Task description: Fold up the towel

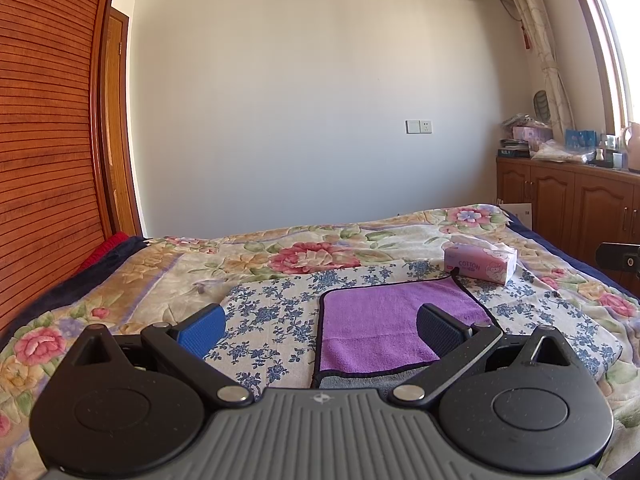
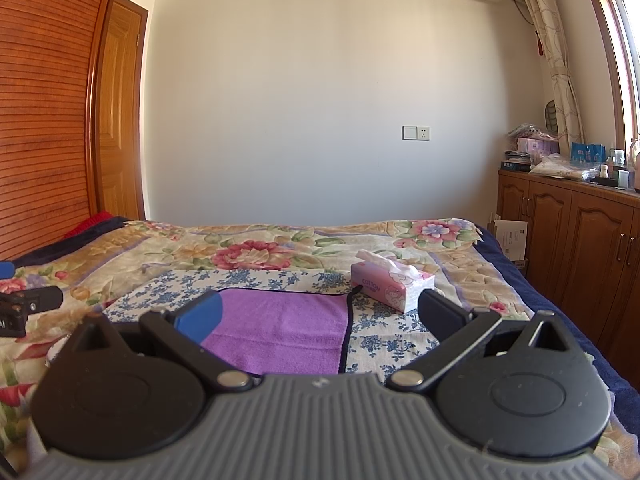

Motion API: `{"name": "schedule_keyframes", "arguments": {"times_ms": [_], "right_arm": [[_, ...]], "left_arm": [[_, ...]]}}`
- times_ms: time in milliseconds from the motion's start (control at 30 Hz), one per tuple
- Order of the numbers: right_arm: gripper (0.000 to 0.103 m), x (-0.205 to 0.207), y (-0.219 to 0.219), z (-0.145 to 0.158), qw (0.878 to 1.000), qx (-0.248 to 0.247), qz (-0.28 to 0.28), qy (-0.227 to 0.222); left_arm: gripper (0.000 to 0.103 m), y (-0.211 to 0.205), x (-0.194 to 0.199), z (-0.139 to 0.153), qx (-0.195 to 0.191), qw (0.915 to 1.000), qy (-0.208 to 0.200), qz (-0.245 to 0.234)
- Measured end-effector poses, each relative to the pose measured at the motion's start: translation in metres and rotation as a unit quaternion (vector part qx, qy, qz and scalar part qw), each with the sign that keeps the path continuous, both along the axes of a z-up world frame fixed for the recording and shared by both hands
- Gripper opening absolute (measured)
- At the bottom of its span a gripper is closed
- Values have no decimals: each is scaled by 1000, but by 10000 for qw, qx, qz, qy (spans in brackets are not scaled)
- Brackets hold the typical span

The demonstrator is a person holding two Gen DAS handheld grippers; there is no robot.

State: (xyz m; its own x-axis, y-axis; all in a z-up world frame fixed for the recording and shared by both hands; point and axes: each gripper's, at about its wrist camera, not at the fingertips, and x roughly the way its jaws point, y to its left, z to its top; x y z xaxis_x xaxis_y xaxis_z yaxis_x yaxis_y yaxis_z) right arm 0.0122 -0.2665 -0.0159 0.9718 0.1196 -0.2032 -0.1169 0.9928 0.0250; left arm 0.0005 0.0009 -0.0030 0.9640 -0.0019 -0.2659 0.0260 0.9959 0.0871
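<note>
The purple towel (image 1: 394, 326) lay flat on a blue-flowered cloth (image 1: 272, 312) spread over the bed (image 1: 120, 280), its near edge showing a grey underside, so it seemed partly folded already. Both the left gripper (image 1: 320, 328) and the right gripper (image 2: 318, 318) hovered above it with jaws spread wide, holding nothing. The likely trouble: jaws closing on a towel corner could pinch the cloth beneath too and drag it along. The tissue box (image 2: 392, 286), just beyond the towel's far right corner, could get knocked by a sweeping fold.
</note>
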Motion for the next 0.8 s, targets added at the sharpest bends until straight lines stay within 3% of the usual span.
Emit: {"name": "schedule_keyframes", "arguments": {"times_ms": [467,800], "right_arm": [[103,2,1,1,10000,5,10,40],[103,16,4,-3,9998,-51,22,182]], "left_arm": [[103,1,1,-3,27,10000,26,-15],[103,-3,11,-8,103,9994,299,-104]]}}
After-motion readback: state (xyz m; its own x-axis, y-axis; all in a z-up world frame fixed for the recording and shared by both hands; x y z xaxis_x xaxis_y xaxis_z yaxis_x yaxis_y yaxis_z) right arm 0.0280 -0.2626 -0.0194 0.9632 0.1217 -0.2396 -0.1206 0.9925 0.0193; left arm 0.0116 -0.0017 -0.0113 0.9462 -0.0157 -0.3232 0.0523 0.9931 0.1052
